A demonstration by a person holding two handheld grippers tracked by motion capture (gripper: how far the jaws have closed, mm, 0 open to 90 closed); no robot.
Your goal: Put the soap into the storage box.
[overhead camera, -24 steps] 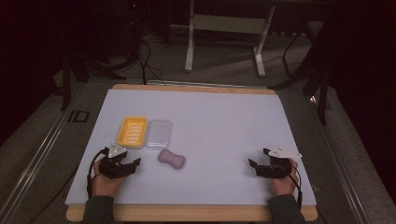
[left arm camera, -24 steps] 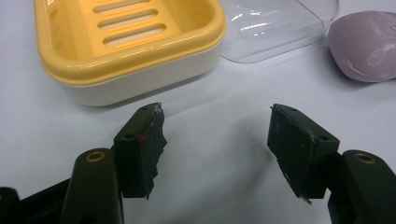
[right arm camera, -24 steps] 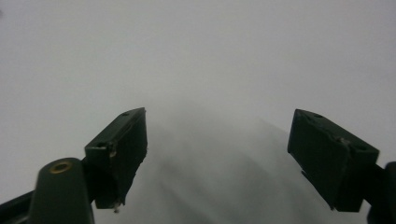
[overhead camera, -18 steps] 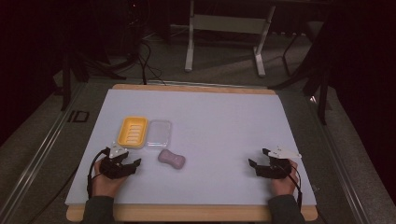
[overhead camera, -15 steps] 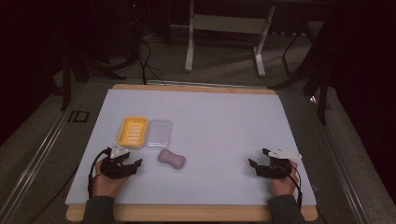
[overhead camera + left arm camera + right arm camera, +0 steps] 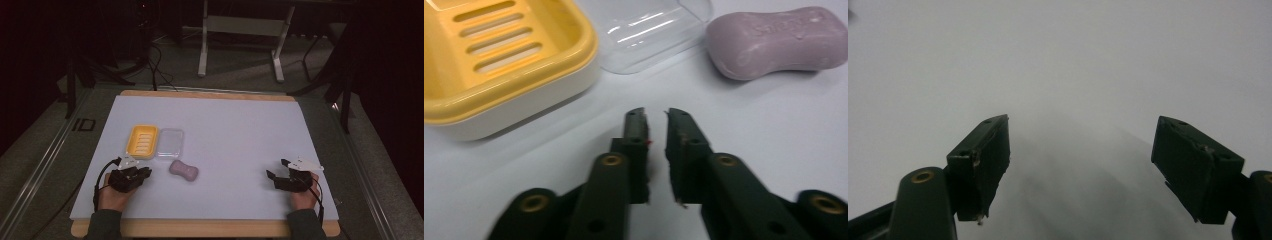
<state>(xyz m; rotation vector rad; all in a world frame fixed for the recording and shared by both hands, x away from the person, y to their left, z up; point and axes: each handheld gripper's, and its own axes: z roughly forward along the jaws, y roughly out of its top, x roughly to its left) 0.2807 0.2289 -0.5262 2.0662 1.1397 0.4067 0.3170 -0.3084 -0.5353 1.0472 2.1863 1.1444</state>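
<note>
From above, the pale tabletop [image 6: 235, 130] carries three things grouped ahead of the left gripper [image 6: 141, 172]: a yellow soap dish [image 6: 142, 141], a clear lid [image 6: 170, 142] touching its right side, and a pinkish-purple soap bar [image 6: 183, 170] just off to the right of the fingers. The bar's long axis runs slantwise, its far end toward the dish and its near end toward the middle of the tabletop. The right gripper [image 6: 277, 170] rests well apart from all of this, fingers pointing left and spread.

In the left gripper view, the fingers [image 6: 636, 150] are nearly closed, a thin slit between them, holding nothing. The soap dish [image 6: 499, 60] lies ahead to their left with its slots showing, the clear lid [image 6: 649, 35] straight ahead, and the soap bar [image 6: 781, 42] ahead to the right, lying crosswise. Raised lettering marks its top, too blurred to read.

In the right gripper view, the fingers [image 6: 983, 160] stand wide apart over the bare tabletop [image 6: 1058, 60], empty.
</note>
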